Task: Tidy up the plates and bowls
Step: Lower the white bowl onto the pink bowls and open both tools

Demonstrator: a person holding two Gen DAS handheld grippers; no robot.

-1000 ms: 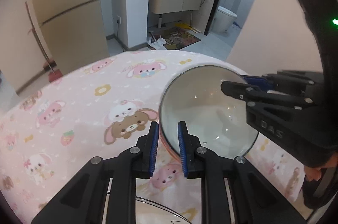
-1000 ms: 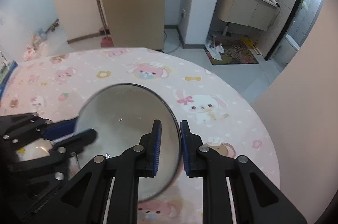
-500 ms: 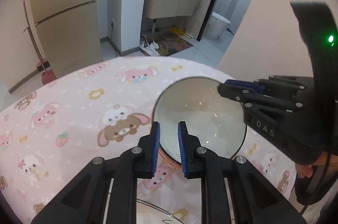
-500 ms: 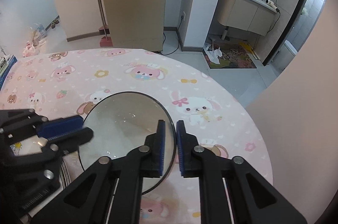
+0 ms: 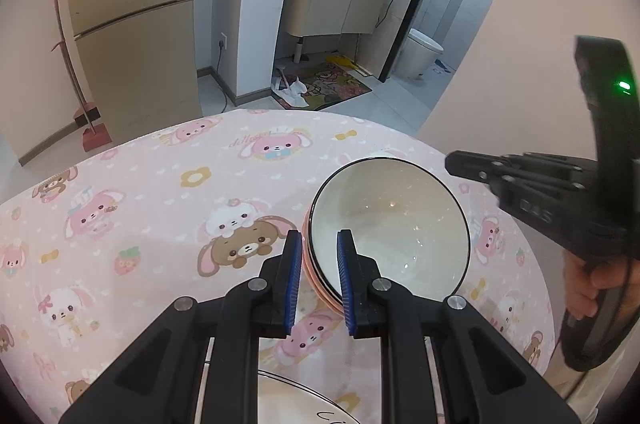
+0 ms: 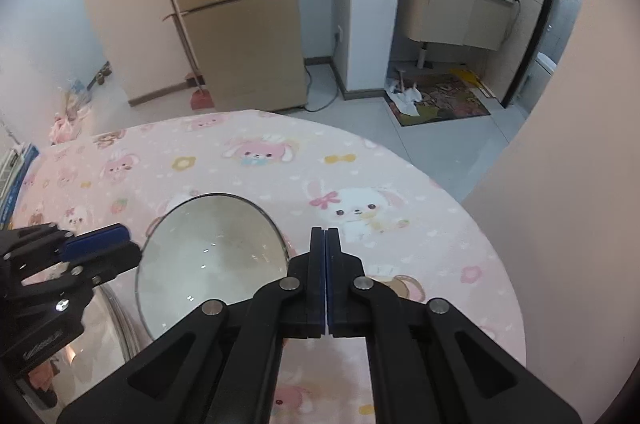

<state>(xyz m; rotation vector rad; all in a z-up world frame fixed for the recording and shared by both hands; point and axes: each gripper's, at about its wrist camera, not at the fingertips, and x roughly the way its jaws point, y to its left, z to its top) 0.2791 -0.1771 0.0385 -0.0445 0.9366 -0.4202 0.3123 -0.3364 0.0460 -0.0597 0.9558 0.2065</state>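
A round worktop (image 5: 168, 191) under a pink cloth printed with bunnies and bears fills the lower half of both views. On it, right of centre in the left wrist view, sits one bowl (image 5: 394, 224), white inside with a dark rim and a pink outer wall. The left claw (image 5: 318, 280) straddles the bowl's near-left rim, one blue pad inside the bowl and one outside, with a small gap on each side, so it is spread and not pinching. At the bottom centre of that view one plate (image 5: 296, 398) with a thin dark rim line shows between the claw's arms. The right claw (image 6: 325, 264) has its two pads pressed together on nothing; it hovers just right of the bowl (image 6: 212, 260), over bare cloth. In the left wrist view the right claw's body (image 5: 532, 191) reaches in from the right edge, apart from the bowl's far rim. Beyond the worktop stand one tall beige cabinet (image 6: 236, 15), one broom with a red dustpan (image 5: 86, 103), one patterned floor mat (image 6: 440, 97), and a vanity cabinet (image 5: 336, 7).
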